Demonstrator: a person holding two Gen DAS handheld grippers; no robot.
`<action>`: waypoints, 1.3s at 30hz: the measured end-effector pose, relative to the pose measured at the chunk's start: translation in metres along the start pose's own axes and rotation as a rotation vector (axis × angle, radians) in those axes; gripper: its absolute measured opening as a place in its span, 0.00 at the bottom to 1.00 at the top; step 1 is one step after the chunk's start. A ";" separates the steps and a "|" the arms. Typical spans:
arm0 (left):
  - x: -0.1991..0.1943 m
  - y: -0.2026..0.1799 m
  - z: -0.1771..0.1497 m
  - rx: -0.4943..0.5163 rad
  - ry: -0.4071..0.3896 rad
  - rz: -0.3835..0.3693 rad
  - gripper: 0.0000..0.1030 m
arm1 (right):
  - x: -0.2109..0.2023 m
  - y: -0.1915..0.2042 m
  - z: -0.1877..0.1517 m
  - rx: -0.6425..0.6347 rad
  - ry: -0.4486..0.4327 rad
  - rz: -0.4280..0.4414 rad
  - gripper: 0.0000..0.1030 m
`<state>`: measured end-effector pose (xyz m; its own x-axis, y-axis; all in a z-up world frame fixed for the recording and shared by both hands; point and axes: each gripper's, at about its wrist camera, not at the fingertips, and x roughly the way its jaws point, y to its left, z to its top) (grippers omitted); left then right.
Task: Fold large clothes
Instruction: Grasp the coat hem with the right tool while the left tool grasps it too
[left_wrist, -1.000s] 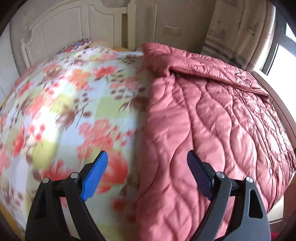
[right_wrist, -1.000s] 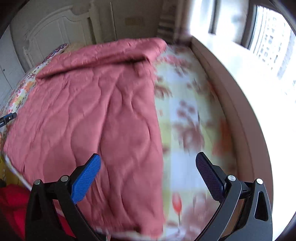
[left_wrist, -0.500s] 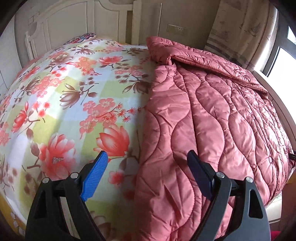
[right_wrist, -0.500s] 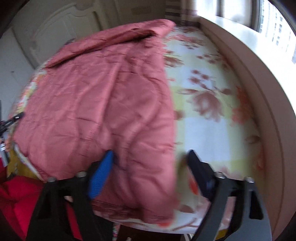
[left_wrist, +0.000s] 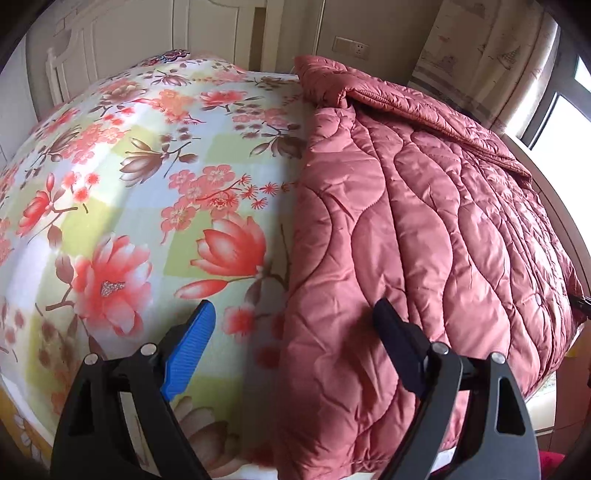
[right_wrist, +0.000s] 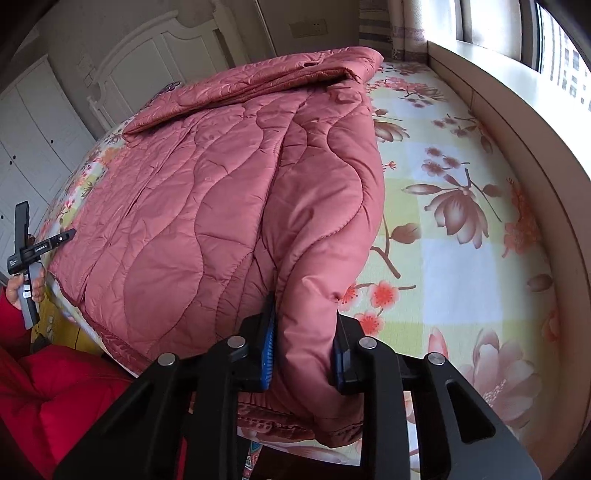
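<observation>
A salmon-pink quilted coat (left_wrist: 424, 221) lies spread on the floral bed sheet (left_wrist: 140, 192). My left gripper (left_wrist: 291, 317) is open and hovers low over the coat's near left edge, one finger above the sheet and the other above the fabric. In the right wrist view the coat (right_wrist: 203, 203) has a raised fold along its right side near the hem. My right gripper (right_wrist: 304, 332) is closing on that fold, and its blue pads (right_wrist: 269, 343) press the padded fabric from both sides.
A white headboard (left_wrist: 122, 40) and a wall stand behind the bed. A wide window ledge (right_wrist: 517, 96) runs along the bed's right side. A red sleeve (right_wrist: 48, 391) and a hand (right_wrist: 16, 291) holding the left gripper's handle show at the right wrist view's left edge.
The right gripper went from wide open above the coat's right edge to clamped on a bunched fold near the hem. The left gripper stayed open and sank slightly toward the coat's edge.
</observation>
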<state>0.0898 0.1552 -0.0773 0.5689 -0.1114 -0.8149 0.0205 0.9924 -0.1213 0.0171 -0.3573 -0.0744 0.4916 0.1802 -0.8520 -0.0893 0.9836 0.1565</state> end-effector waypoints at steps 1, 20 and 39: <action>0.000 -0.001 0.000 -0.001 0.003 -0.002 0.85 | 0.000 0.001 0.000 -0.006 -0.001 -0.004 0.26; -0.005 -0.019 -0.004 -0.026 0.096 -0.073 0.07 | -0.002 0.007 -0.006 -0.012 -0.026 -0.040 0.20; -0.077 0.002 -0.090 -0.128 0.149 -0.270 0.06 | -0.087 0.030 -0.083 0.078 -0.136 0.057 0.16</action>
<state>-0.0276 0.1613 -0.0658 0.4303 -0.3852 -0.8164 0.0456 0.9125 -0.4065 -0.1002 -0.3430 -0.0375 0.6008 0.2282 -0.7661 -0.0550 0.9679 0.2452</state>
